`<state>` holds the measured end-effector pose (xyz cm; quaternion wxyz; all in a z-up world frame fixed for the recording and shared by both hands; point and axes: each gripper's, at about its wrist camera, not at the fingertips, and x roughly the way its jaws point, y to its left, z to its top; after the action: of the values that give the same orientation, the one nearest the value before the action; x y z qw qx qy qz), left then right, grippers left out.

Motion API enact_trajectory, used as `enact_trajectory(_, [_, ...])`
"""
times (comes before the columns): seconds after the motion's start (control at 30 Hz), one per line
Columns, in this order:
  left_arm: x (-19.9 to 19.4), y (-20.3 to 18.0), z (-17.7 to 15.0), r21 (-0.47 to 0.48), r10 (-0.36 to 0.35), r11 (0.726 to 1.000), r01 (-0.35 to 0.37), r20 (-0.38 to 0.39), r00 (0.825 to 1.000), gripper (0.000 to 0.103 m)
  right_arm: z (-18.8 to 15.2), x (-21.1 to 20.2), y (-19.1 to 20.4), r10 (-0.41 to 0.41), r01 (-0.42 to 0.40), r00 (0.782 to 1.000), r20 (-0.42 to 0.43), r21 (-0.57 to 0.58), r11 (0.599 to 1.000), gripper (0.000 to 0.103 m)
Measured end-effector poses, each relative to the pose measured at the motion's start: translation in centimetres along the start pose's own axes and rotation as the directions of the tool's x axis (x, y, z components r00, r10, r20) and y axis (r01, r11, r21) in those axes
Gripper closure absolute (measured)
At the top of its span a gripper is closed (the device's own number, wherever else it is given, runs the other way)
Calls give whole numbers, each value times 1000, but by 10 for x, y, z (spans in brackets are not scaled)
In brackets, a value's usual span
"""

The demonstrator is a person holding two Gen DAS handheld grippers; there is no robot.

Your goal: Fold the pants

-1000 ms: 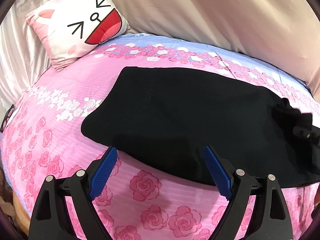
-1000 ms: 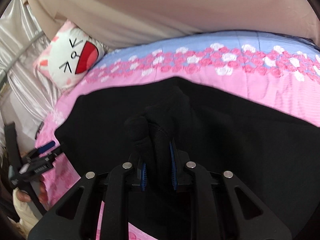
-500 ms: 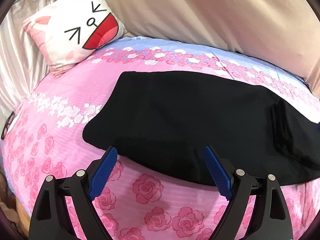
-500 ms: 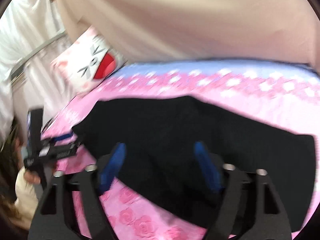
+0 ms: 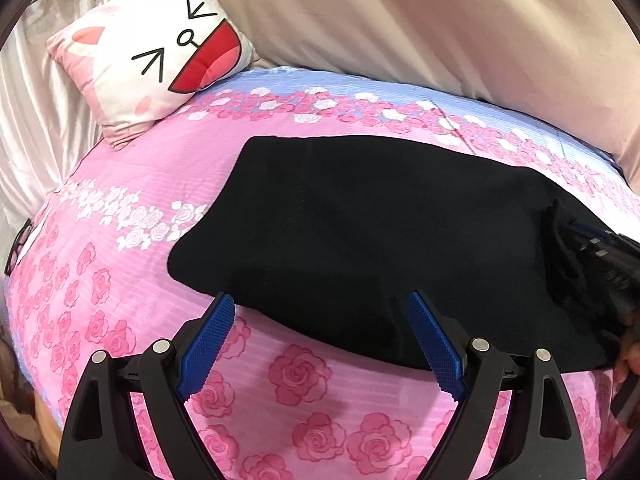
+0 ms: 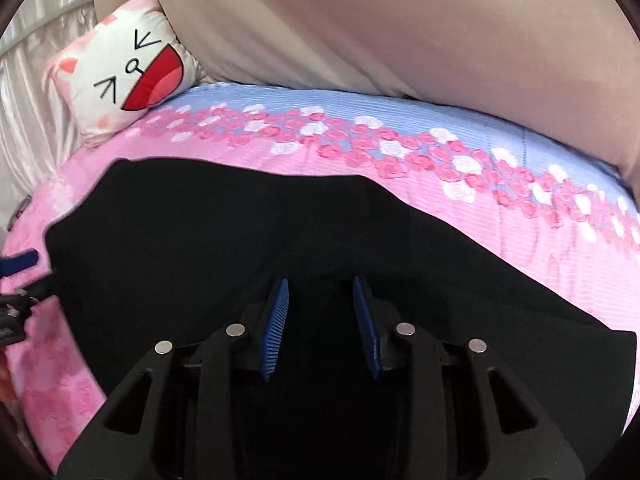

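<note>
Now lying lengthwise across the floral bedspread [image 5: 120, 280], black pants [image 5: 380, 232]: left gripper [image 5: 320, 340] gaping empty at near edge; right gripper [image 6: 320, 320] closing over cloth, nothing pinched, nearer.

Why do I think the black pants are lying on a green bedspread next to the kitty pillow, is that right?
Almost. The black pants do lie on the bed, and the kitty pillow sits near them, but the bedspread is pink with roses, not green. The left wrist view shows it best.

A rose-print pink bedsheet [image 5: 120, 280], cat-face cushion [image 5: 160, 52] and beige drape [image 5: 440, 28].
</note>
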<state>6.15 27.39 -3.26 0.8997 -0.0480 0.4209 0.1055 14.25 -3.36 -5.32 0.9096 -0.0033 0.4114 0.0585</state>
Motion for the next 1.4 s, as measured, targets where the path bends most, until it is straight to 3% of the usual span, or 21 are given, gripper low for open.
enact_trajectory(0.07, [-1, 3, 0, -6, 4, 1000, -4, 4, 1000, 17, 1, -9, -10, 30, -32, 999, 32, 56, 998, 70])
enact_trajectory(0.13, [1, 5, 0, -22, 3, 1000, -3, -1, 1000, 17, -1, 12, -8, 22, -21, 999, -41, 34, 999, 70])
enact_trajectory(0.2, [6, 4, 1, -33, -9, 999, 9, -17, 1000, 17, -4, 22, -2, 8, -7, 999, -33, 11, 1000, 70])
enact_trajectory(0.23, [7, 3, 1, -34, -13, 999, 12, -22, 1000, 17, -2, 19, 1, 1, -1, 999, -33, 0, 1000, 70])
enact_trajectory(0.3, [7, 0, 1, -30, -14, 999, 13, -24, 1000, 17, 0, 6, -1, 66, -65, 998, -11, 27, 997, 70])
enact_trajectory(0.37, [4, -2, 0, -18, -7, 1000, 7, -18, 1000, 17, 0, -21, -20, 77, -82, 996, 49, 96, 992, 70])
enact_trajectory(0.43, [1, 1, -2, -13, 6, 1000, -6, -13, 1000, 17, 0, -46, -44, 34, -49, 994, 103, 151, 987, 70])
enact_trajectory(0.53, [2, 12, -4, -35, 33, 999, -34, -13, 999, 17, -16, -89, -101, -113, 73, 984, 140, 260, 963, 70])
enact_trajectory(0.63, [10, 19, -2, -73, 36, 997, -39, -32, 999, 17, -43, -111, -153, -209, 151, 973, 102, 409, 900, 70])
enact_trajectory(0.73, [14, 16, 0, -84, 26, 996, -29, -38, 999, 17, -68, -94, -176, -216, 188, 976, 11, 445, 875, 70])
enact_trajectory(0.87, [16, 12, 2, -87, -10, 996, 5, -57, 998, 17, -64, -82, -158, -286, 266, 958, 1, 364, 893, 69])
enact_trajectory(1.0, [10, 17, -2, -102, -2, 995, -3, -47, 999, 17, -35, -69, -102, -77, 63, 996, 43, 260, 964, 69])
enact_trajectory(1.17, [7, 28, -6, -119, 22, 993, -29, -55, 998, 17, -5, -9, -34, -41, 40, 999, 2, 81, 996, 69])
enact_trajectory(1.2, [5, 33, -7, -125, 27, 992, -33, -53, 998, 17, -4, 13, -25, 19, -15, 999, -48, 80, 997, 69])
enact_trajectory(1.33, [1, 55, -10, -168, 43, 984, -51, -52, 998, 17, -2, 20, 20, -122, 121, 992, -7, -107, 987, 69])
enact_trajectory(1.37, [0, 62, -11, -185, 39, 982, -48, -53, 998, 17, 0, 16, 19, -114, 113, 993, -6, -92, 989, 69])
enact_trajectory(1.4, [0, 69, -11, -203, 33, 978, -43, -53, 998, 17, 2, 6, 13, -50, 50, 999, 5, -38, 998, 69])
